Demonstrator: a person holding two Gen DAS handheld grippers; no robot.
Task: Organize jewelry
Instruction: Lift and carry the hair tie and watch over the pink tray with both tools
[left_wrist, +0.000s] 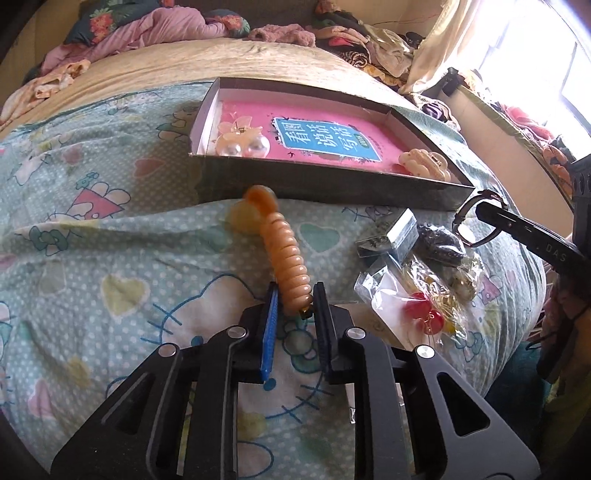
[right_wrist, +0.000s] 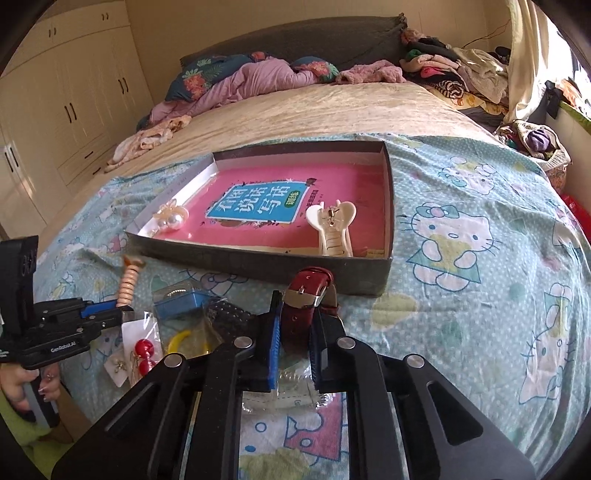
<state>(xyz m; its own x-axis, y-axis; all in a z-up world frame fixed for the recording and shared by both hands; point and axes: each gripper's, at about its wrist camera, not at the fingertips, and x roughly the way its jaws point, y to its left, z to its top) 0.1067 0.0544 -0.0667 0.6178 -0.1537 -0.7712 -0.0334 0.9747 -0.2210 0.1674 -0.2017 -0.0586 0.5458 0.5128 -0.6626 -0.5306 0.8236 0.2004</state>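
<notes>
Left wrist view: left gripper is clamped on the near end of the orange bead bracelet, which rises toward 12 o'clock, short of the tray. Beads look light, slick and loosely strung; a grip across several beads seems safest.

Right wrist view: right gripper is closed on the red watch strap, beside its buckle, at 6 o'clock of the tray. Strap looks soft and floppy. Bagged earrings lie at 9 o'clock.
</notes>
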